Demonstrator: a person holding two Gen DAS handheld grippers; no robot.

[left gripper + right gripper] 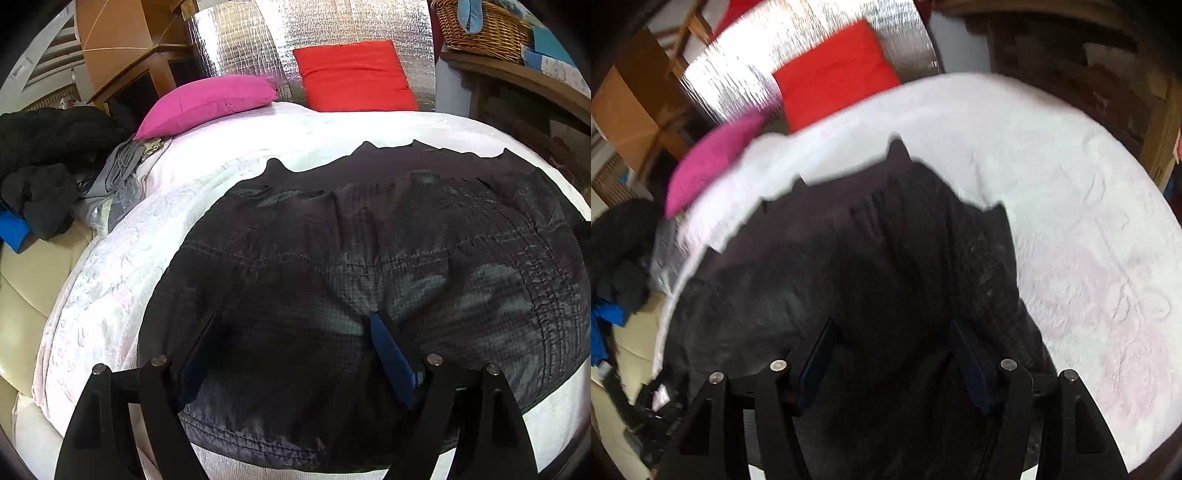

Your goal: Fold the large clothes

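A large dark quilted garment (369, 258) lies spread flat on a white textured blanket (110, 266). It also shows in the right wrist view (849, 266), blurred. My left gripper (295, 325) is open just above the garment's near part, with blue pads (391, 362); nothing is between the fingers. My right gripper (890, 328) is open over the garment's near right part and holds nothing. The blanket (1071, 221) extends to the right of the garment there.
A pink cushion (210, 101) and a red cushion (354, 75) lie at the far edge against silver foil. A pile of dark clothes (48, 158) sits at the left. A wicker basket (484, 27) stands on a wooden shelf at the right.
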